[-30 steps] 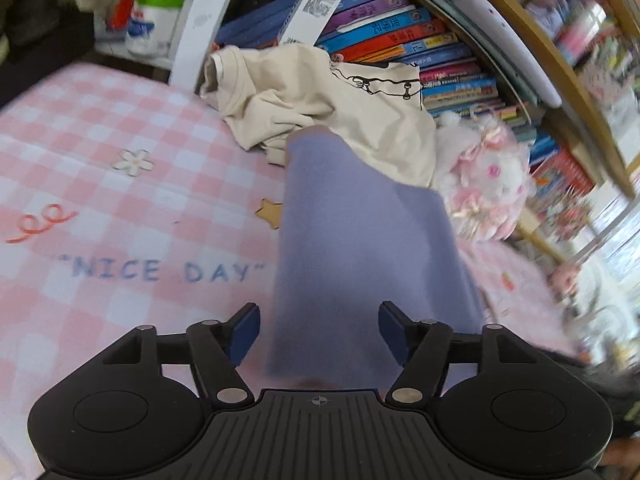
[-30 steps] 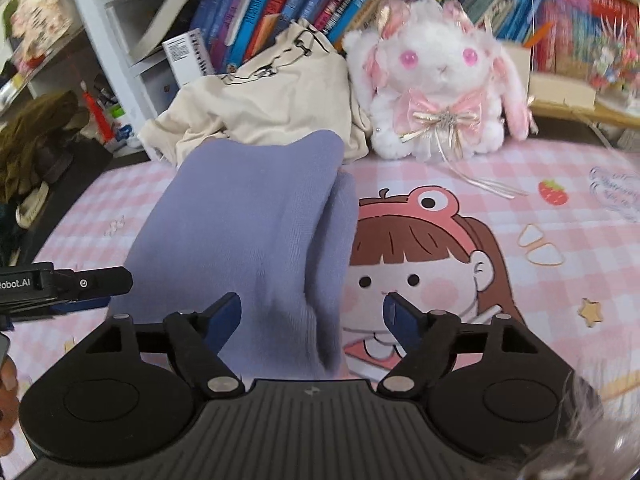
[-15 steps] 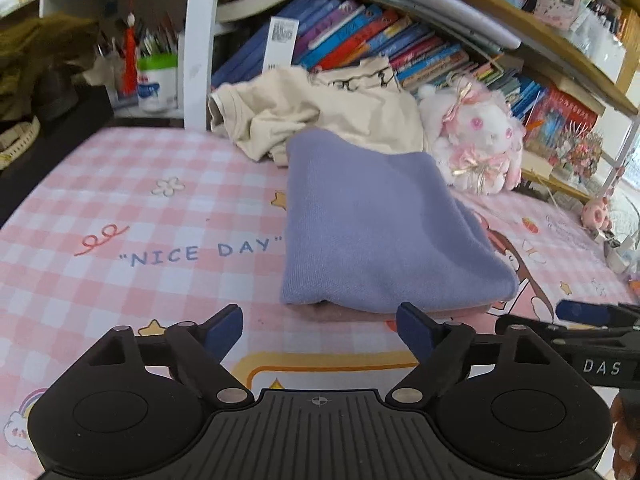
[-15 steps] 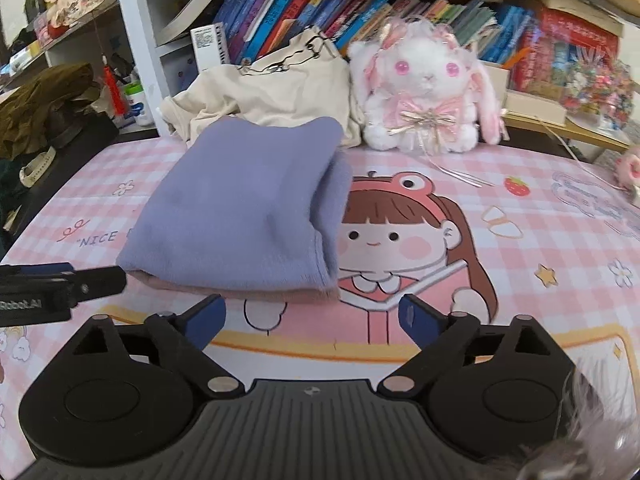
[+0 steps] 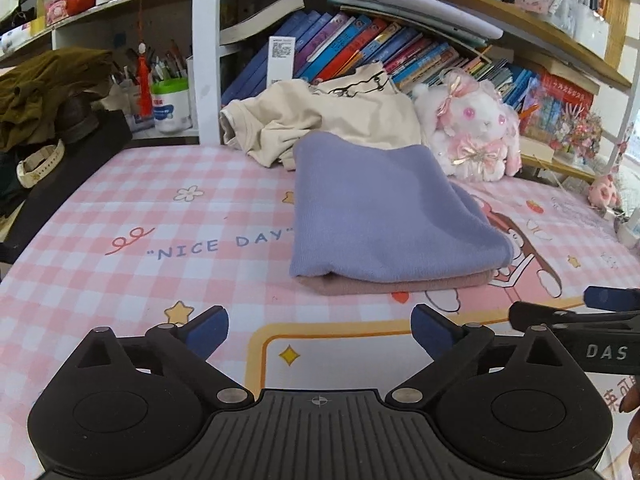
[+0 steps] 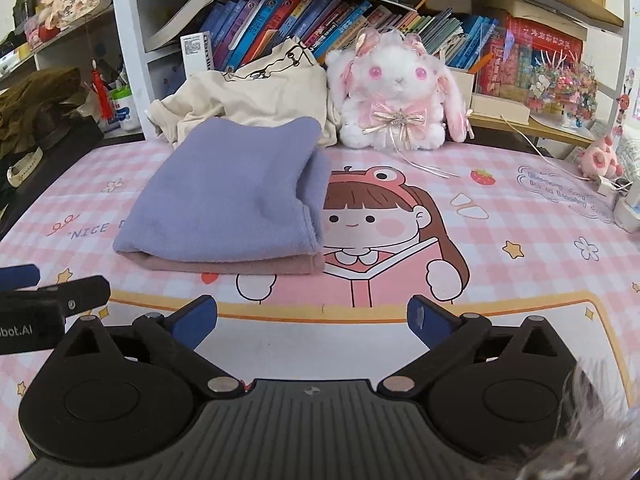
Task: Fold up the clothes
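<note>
A folded lavender garment [image 5: 384,216] [image 6: 228,196] lies flat on the pink checked mat, on top of a folded dusty-pink piece [image 5: 400,285] [image 6: 240,265] whose edge shows underneath. Behind it a crumpled cream garment [image 5: 320,120] [image 6: 248,96] leans against the books. My left gripper [image 5: 319,330] hovers short of the stack's near edge, its jaws still opening with nothing between them. My right gripper [image 6: 312,318] hangs before the stack's right corner, jaws also opening and empty. Each gripper shows at the edge of the other's view.
A white and pink plush rabbit [image 6: 396,92] sits at the back beside the cream garment. Bookshelves [image 5: 360,48] run along the back. At the left stand a black block with a watch [image 5: 38,164], an olive cloth [image 5: 44,80] and a white jar [image 5: 170,106]. Small items [image 6: 624,200] lie at the right.
Both grippers have let go of the lavender garment, spread their jaws and drawn back toward me. The garment now rests flat on the pink piece.
</note>
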Demonstrator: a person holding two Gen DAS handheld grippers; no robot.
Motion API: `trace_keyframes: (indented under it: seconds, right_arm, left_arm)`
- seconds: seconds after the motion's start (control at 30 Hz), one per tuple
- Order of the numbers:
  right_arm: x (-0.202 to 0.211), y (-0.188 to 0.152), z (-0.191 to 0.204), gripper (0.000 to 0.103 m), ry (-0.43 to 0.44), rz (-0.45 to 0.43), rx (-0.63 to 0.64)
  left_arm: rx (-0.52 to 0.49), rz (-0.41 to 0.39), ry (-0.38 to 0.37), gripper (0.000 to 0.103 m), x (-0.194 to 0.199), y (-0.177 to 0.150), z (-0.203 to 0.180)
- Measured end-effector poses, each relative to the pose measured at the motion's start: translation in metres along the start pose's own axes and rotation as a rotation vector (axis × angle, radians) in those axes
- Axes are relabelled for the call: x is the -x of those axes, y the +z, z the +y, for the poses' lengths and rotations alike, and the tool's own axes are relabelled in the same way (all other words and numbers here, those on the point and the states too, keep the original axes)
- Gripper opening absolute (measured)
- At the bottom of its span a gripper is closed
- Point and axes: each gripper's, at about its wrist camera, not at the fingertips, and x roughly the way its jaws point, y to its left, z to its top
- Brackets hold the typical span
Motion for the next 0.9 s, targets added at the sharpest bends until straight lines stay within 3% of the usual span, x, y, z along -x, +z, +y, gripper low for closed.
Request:
trace_keyframes:
  seconds: [0.3,0.9]
  right_arm:
    - [-0.0009,-0.0006,-0.0007,0.103,0.012,0.007,-0.002]
    - [-0.0063,0.0,-0.005,0.103,-0.003,0.022,-0.011]
  left_arm:
    - [0.049,0.019,0.052,0.1,-0.0006,0.0008,0.0066]
    - [0.02,-0.01,0.032,0.1,0.0034,0.0048,0.0003]
